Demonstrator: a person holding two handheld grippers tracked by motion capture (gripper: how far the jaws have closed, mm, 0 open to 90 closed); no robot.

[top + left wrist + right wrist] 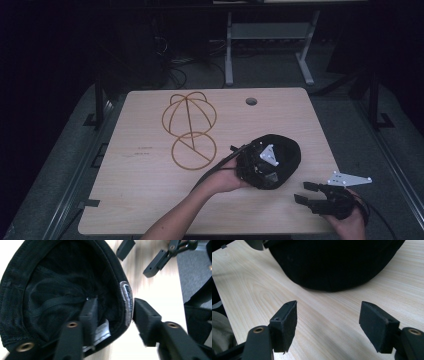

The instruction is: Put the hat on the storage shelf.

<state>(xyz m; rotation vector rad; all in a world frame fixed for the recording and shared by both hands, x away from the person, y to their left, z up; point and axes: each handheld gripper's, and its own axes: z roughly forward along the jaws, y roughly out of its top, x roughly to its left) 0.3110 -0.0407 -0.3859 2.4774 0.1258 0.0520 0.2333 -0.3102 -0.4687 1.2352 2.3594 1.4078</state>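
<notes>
Left tool point(250, 167) straddles black cap point(285, 150) rim near tabletop point(150, 200) right edge, jaws not yet pinching. Close squarely on the seam. Right tool point(306, 192) spread, empty.

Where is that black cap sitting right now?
In the high view, the black cap lies on the table's right half, right of the wire hat stand, at the left tongs.

Black cap point(285, 152) with white label point(102, 333), pale wood-grain table point(150, 200), brown wire stand point(190, 131) beside cap, black grippers point(306, 192)
</notes>
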